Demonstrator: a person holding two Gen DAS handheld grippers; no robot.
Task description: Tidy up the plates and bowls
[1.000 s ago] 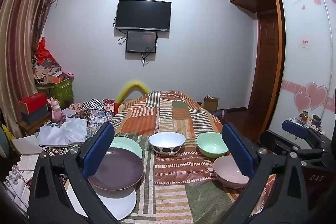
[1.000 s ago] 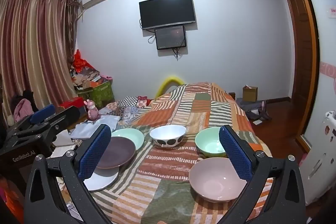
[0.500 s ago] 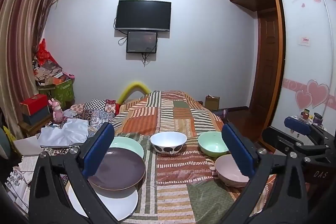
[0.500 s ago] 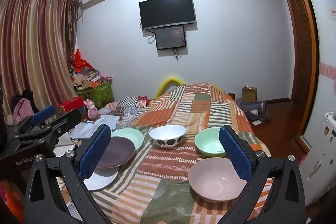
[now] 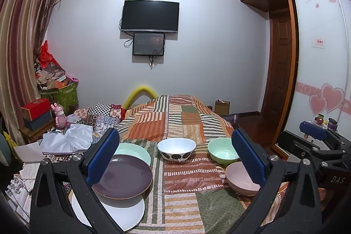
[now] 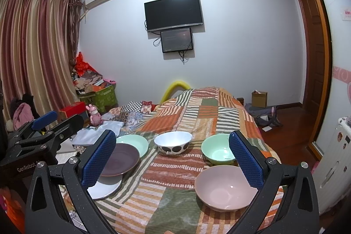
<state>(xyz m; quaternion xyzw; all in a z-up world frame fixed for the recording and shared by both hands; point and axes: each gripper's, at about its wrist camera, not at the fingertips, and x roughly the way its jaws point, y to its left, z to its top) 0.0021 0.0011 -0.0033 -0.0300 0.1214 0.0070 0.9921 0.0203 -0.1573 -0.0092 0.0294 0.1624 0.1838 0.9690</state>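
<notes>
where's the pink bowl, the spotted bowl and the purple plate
pink bowl (image 6: 223, 188), right wrist view, inner floor of the bowl
spotted bowl (image 6: 173, 139), right wrist view, white inside
purple plate (image 5: 125, 177), left wrist view, flat centre

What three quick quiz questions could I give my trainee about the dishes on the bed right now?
1. True or false: the purple plate lies partly on top of the white plate.
2. Which bowl sits nearest the right gripper? A) white bowl with black spots B) pink bowl C) green bowl
3. Fill in: both grippers' jaws are ____ and hold nothing; the left gripper hangs over the patchwork bedspread.

Key: 1 true; 2 B; 3 open.
</notes>
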